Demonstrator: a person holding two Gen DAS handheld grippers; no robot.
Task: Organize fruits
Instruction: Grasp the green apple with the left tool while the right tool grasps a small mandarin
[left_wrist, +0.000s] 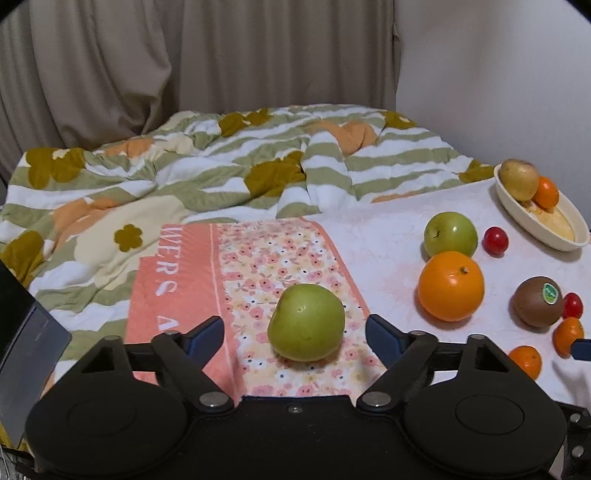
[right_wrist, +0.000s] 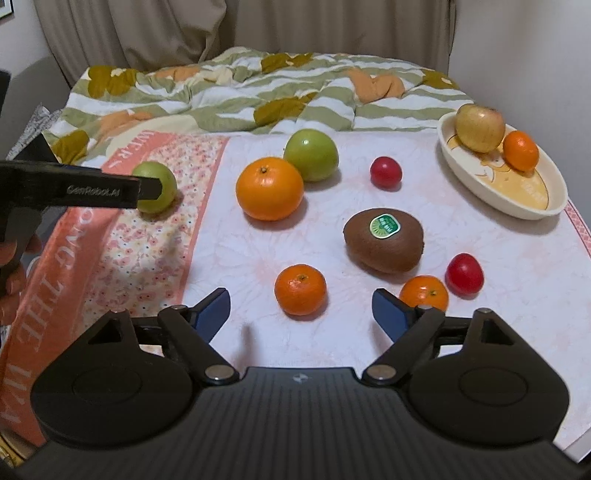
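In the left wrist view my left gripper (left_wrist: 294, 332) is open, its jaws on either side of a green apple (left_wrist: 306, 322) that rests on the floral cloth (left_wrist: 255, 258). My right gripper (right_wrist: 300, 311) is open and empty just in front of a small mandarin (right_wrist: 300, 289). On the table lie a large orange (right_wrist: 269, 188), a second green apple (right_wrist: 311, 154), a kiwi (right_wrist: 384, 239), two red cherry tomatoes (right_wrist: 386, 172) (right_wrist: 464, 273) and another mandarin (right_wrist: 424, 291). A cream oval dish (right_wrist: 532, 210) at the right holds a yellow apple (right_wrist: 479, 127) and a mandarin (right_wrist: 521, 150).
A rumpled flower-patterned quilt (left_wrist: 166, 166) lies behind the table, with beige curtains (left_wrist: 147, 55) beyond. The left gripper's finger (right_wrist: 88, 190) crosses the left side of the right wrist view, over the first green apple (right_wrist: 157, 192). The table's right edge runs beside the dish.
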